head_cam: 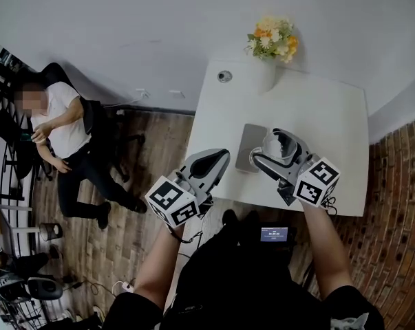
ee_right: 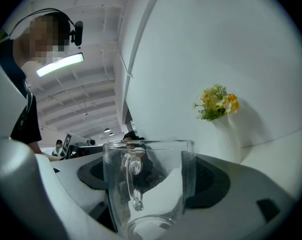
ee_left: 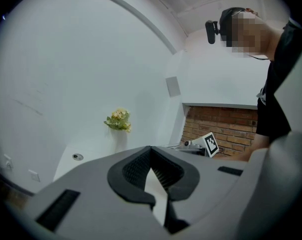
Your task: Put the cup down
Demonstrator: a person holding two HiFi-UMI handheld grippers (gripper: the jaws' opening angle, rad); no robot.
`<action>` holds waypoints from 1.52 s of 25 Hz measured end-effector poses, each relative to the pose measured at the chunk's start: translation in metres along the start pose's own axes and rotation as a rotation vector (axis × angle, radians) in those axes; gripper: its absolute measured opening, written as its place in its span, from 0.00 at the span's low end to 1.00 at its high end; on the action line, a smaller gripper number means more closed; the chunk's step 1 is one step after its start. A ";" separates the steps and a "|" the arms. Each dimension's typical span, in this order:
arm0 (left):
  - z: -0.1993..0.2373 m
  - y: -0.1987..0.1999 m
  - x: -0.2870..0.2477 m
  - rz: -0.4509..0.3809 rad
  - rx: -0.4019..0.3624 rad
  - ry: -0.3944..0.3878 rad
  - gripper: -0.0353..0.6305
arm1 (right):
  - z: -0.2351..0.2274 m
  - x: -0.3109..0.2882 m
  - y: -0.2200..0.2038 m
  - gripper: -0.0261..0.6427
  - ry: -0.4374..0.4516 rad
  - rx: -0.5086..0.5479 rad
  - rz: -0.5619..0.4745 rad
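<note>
**Cup gripped over the bench, set-down pending**

Head view: the glass cup (head_cam: 281, 145) is clamped in the right tongs (head_cam: 274, 148) over the white bench (head_cam: 324, 108), just beside a grey mat (head_cam: 250, 146). The left tongs (head_cam: 217, 159) are held off the bench edge, above the wooden floor (head_cam: 138, 212). A vase of flowers (head_cam: 272, 43) stands well apart, and a seated person (head_cam: 59, 126) is at far left. Left gripper view: the jaws are pressed together, empty. Right gripper view: the cup is held upright between the pads. It should be lowered level until the base is seated, and only then released.
</note>
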State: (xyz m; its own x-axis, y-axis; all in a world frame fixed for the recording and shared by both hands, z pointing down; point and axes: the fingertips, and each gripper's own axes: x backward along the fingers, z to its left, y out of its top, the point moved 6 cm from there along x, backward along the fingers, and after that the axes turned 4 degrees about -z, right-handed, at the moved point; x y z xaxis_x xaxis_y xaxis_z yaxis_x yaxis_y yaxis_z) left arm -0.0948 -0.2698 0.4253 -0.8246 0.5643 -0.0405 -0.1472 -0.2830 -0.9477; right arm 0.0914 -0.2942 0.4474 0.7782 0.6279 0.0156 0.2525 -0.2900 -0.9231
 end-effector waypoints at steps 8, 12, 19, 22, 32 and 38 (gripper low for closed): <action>-0.001 -0.005 0.011 0.016 0.027 0.045 0.06 | -0.023 -0.021 -0.042 0.67 0.008 0.022 0.077; -0.001 -0.008 0.019 0.044 0.029 0.072 0.06 | -0.033 -0.032 -0.069 0.68 0.010 0.018 0.106; -0.006 -0.019 0.029 0.060 0.052 0.124 0.06 | -0.051 -0.050 -0.124 0.68 0.020 0.076 0.175; -0.008 -0.024 0.033 0.069 0.056 0.143 0.06 | -0.058 -0.060 -0.139 0.67 0.026 0.106 0.191; -0.008 -0.032 0.056 0.061 0.067 0.231 0.06 | -0.059 -0.091 -0.156 0.68 0.072 0.240 0.207; -0.009 -0.033 0.062 0.044 0.085 0.251 0.06 | -0.051 -0.096 -0.160 0.67 0.088 0.317 0.209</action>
State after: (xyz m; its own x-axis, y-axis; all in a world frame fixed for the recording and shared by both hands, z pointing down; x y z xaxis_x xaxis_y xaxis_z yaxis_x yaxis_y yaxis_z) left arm -0.1363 -0.2181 0.4511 -0.6713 0.7217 -0.1686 -0.1680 -0.3697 -0.9138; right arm 0.0059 -0.3446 0.6135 0.8438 0.5107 -0.1648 -0.0961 -0.1584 -0.9827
